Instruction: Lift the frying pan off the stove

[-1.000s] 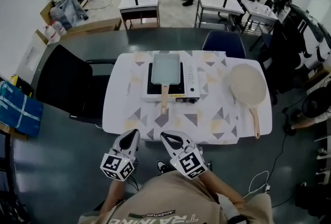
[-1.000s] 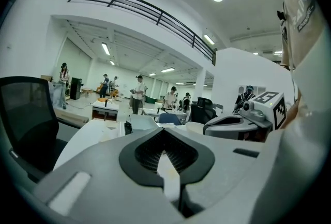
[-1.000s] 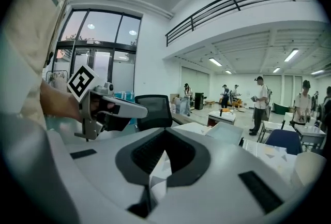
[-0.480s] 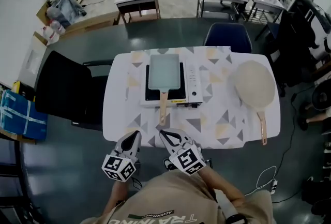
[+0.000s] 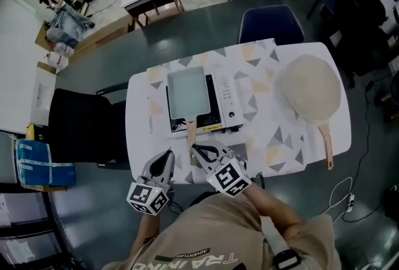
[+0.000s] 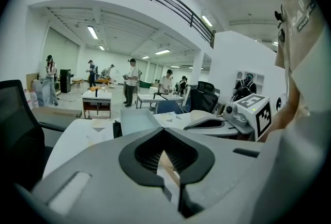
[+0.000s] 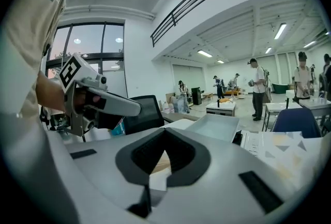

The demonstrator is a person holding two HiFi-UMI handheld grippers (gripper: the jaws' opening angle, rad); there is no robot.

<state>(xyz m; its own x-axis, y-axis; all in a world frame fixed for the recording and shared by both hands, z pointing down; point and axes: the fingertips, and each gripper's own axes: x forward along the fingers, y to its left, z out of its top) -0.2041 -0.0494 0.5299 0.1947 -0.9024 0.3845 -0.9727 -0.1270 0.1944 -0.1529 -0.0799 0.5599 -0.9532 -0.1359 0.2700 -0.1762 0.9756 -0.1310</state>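
Observation:
A rectangular frying pan [image 5: 187, 93] with a wooden handle [image 5: 191, 130] sits on a white portable stove [image 5: 227, 97]; the handle points toward me. My right gripper [image 5: 197, 150] is shut and empty, its tip just short of the handle's end. My left gripper [image 5: 167, 157] is shut too and hangs over the table's near edge, left of the handle. In the left gripper view the pan [image 6: 138, 119] lies ahead of the closed left gripper [image 6: 164, 130]. From the right gripper view the pan [image 7: 214, 125] shows beyond the closed right gripper [image 7: 165, 131].
The stove stands on a white table [image 5: 280, 138] with a triangle pattern. A round pan [image 5: 310, 94] with a wooden handle lies at the right. A black chair [image 5: 84, 125] is at the left, a blue chair [image 5: 269, 24] behind. People and desks fill the room beyond.
Both grippers have come forward from in front of the table to its near edge. The right tip is now close to the pan handle's end. Both stayed shut.

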